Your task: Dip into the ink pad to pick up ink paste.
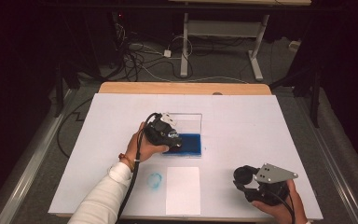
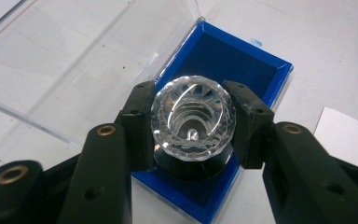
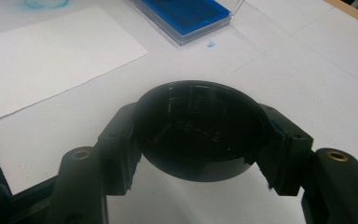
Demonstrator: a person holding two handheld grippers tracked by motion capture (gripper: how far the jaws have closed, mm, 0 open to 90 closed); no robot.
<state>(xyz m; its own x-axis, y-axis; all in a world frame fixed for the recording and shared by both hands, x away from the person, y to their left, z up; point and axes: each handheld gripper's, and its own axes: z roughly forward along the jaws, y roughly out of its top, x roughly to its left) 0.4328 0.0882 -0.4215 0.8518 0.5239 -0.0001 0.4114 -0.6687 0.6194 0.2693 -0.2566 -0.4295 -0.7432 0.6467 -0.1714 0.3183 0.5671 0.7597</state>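
Two claws clamped: left claw grips crystal stamp, right claw black cap, over white tabletop

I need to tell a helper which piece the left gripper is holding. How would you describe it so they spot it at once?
On the white table, find the blue ink pad tray with its clear lid open. Over it, the left gripper clamps a stamp: a clear faceted crystal knob on a black round base, unlike the plain black cap.

High view looks down; both gripper views, close, share the blue tray.
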